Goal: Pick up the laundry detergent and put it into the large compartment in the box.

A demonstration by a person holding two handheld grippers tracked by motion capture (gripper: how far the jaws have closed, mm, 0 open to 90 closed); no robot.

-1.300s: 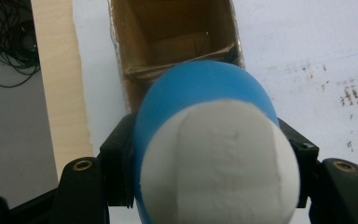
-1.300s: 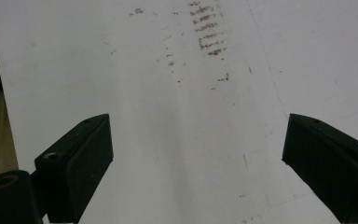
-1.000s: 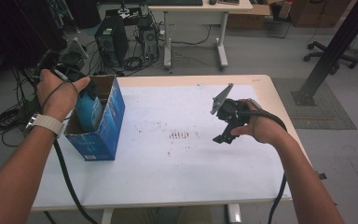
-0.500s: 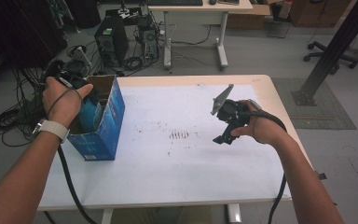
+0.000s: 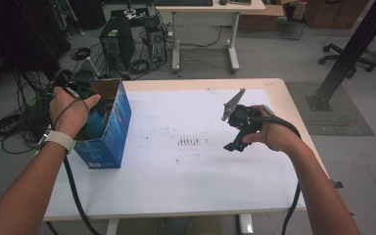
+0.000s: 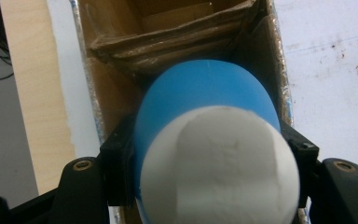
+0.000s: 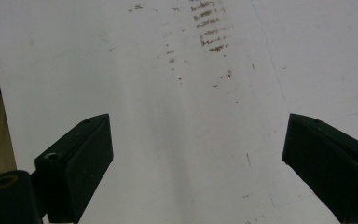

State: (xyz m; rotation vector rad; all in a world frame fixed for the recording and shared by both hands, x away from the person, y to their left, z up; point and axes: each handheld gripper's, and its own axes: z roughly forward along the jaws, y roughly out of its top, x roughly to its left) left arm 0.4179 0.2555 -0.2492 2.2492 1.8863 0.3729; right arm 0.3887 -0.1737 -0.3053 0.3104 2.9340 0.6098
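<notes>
I've got the left gripper [image 6: 205, 186] clamped on a blue bottle w/ white cap [image 6: 214, 158], held over the open blue carton [image 5: 108, 128] at the surface's [image 5: 186, 196] left edge. Right gripper [image 7: 196, 163] hangs wide open, empty, above the stained white sheet [image 7: 182, 93] nr the right edge.

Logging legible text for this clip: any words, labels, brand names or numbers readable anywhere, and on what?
None can be read.
Blue box: pale marks on its side, too blurred to read.
Blue and white object held in the left gripper: no print visible.
Table sheet: brown smudges only, not writing.
</notes>
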